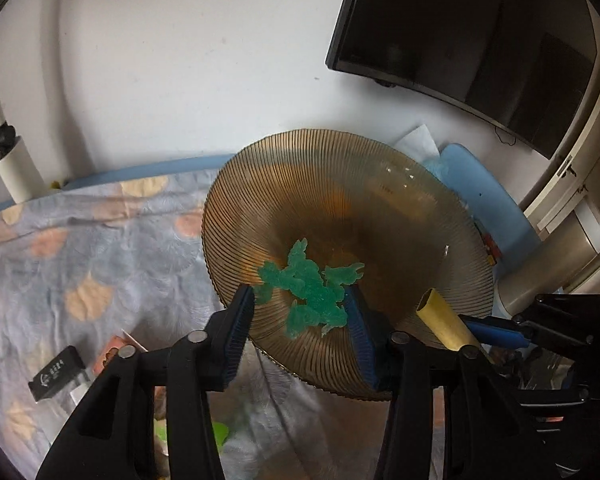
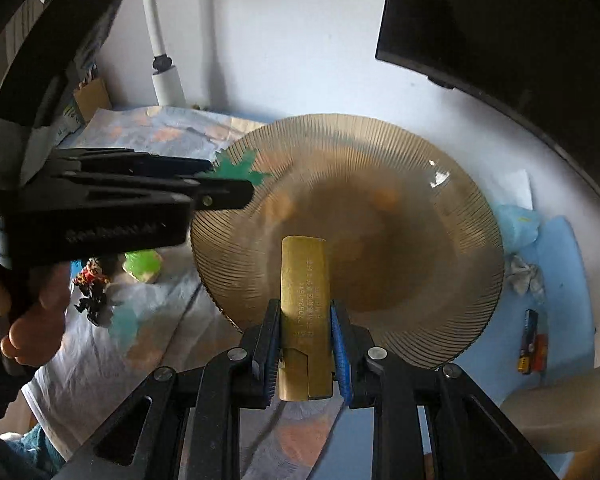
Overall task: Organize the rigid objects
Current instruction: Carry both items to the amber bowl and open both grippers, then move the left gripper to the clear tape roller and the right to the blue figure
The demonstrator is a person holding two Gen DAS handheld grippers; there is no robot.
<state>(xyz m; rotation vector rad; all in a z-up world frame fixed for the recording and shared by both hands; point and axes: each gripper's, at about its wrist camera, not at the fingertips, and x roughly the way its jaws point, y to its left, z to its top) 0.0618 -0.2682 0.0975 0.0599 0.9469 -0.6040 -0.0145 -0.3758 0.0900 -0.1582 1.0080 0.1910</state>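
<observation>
A ribbed amber glass plate [image 1: 380, 184] lies on the patterned bedspread; it also shows in the right wrist view [image 2: 440, 300]. My left gripper [image 1: 302, 300] is over the plate's near rim, its jaws around a spiky green toy [image 1: 306, 282], touching it on both sides. The toy's tips show in the right wrist view [image 2: 236, 168] past the left gripper [image 2: 220, 184]. My right gripper [image 2: 305, 316] is shut on a flat gold bar [image 2: 304, 276] with printed text, held over the plate's near side. The bar shows in the left wrist view [image 1: 444, 320].
On the bedspread [image 1: 100, 260] lie a black box [image 1: 56, 376], a light green toy [image 2: 142, 266], a small red and black figure [image 2: 92, 288] and a pale blue toy [image 2: 126, 322]. A blue mat [image 2: 560, 320] with small batteries [image 2: 534, 340] is at right. A monitor [image 1: 460, 40] hangs on the wall.
</observation>
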